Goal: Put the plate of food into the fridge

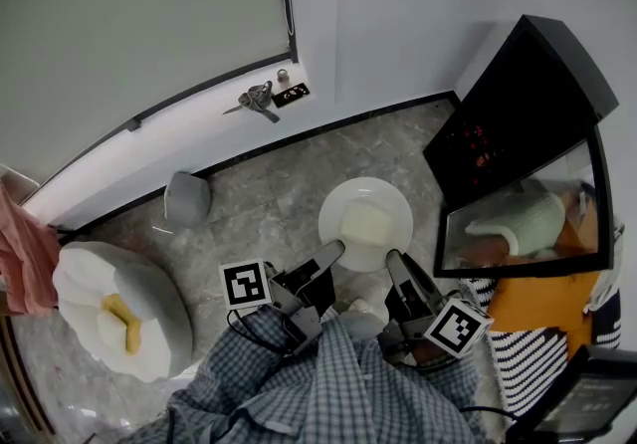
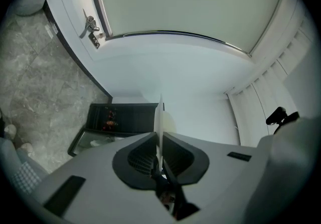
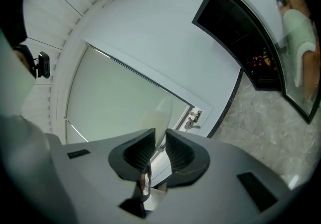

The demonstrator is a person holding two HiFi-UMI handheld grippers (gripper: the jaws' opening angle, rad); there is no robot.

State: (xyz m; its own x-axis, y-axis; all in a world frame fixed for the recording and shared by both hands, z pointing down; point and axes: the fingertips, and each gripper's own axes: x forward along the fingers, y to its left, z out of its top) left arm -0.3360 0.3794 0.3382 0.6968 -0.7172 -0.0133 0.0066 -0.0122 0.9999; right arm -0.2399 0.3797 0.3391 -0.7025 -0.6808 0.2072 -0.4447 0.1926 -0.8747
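Observation:
A white plate (image 1: 365, 215) carrying a pale block of food (image 1: 366, 224) hangs over the grey stone floor. My left gripper (image 1: 332, 253) is shut on its near left rim, and my right gripper (image 1: 394, 263) is shut on its near right rim. In the left gripper view the plate (image 2: 160, 117) shows edge-on, pinched between the jaws of the left gripper (image 2: 159, 141). The right gripper view shows the plate's rim (image 3: 161, 115) blurred between the jaws of the right gripper (image 3: 159, 142). The black fridge (image 1: 520, 99) stands to the right, its glass door (image 1: 526, 223) swung open.
A white round stand (image 1: 119, 318) with a yellow item on it sits at the left, next to a pink cloth (image 1: 20, 253). A grey object (image 1: 186, 198) lies by the wall. A door with a metal handle (image 1: 257, 97) is ahead. Striped and orange fabric (image 1: 537, 333) lies at the right.

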